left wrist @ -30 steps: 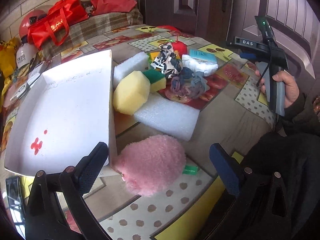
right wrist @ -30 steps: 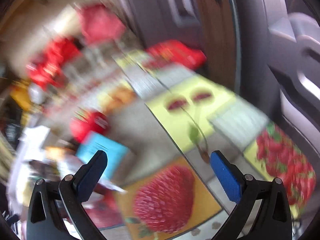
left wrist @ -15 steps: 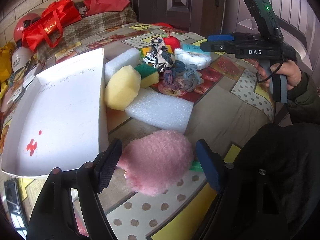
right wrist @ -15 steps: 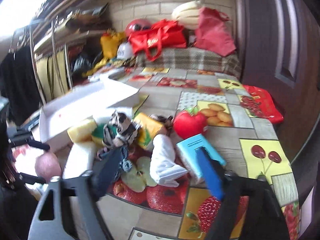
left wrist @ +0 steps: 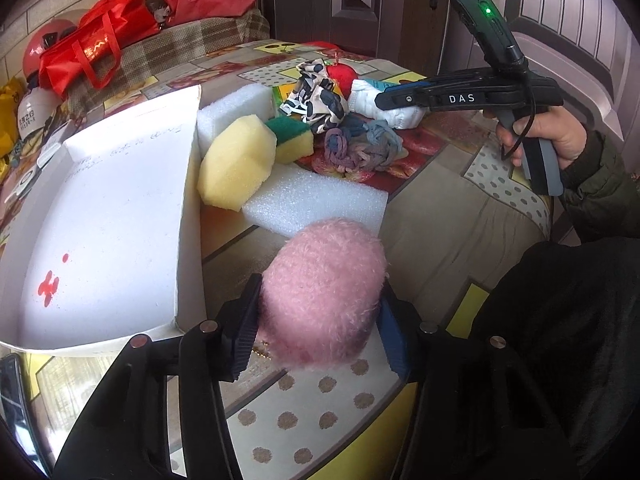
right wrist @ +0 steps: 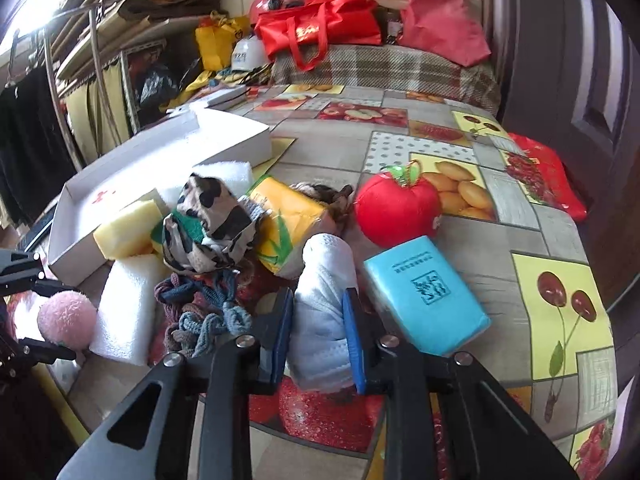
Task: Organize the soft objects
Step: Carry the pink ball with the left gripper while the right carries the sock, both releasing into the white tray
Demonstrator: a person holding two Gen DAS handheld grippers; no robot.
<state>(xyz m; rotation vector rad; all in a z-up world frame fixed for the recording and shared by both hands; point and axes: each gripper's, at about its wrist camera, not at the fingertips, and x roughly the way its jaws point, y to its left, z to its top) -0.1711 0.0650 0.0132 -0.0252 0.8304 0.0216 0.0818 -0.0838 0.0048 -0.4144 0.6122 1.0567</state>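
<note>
Squeezing the pink fluffy ball (left wrist: 324, 292) between both pads, my left gripper (left wrist: 320, 312) sits low in the centre of the left wrist view, clamped on it. The ball fills the gap between the fingers and hides part of the flat white foam slab (left wrist: 316, 200) just above it in the frame. To the left of the ball stands the wall of the white cardboard tray (left wrist: 184, 240), which takes up the left half of that view. Above the slab I see a yellow sponge (left wrist: 238, 162), a green-topped sponge (left wrist: 290, 136) touching it, a knotted rope bundle (left wrist: 360, 146) and a black-and-white patterned cloth (left wrist: 316, 98), all crowded together near the upper middle.

In the right wrist view my right gripper (right wrist: 318, 320) is closed on a rolled white cloth (right wrist: 324, 300) at the lower centre; both blue pads press its sides. Just right of it lies a blue tissue pack (right wrist: 424, 296), and above that a red plush tomato (right wrist: 398, 210). A yellow packet (right wrist: 288, 220) rests against the upper end of the white cloth. Everything sits on a fruit-print tablecloth (right wrist: 560, 300).
</note>
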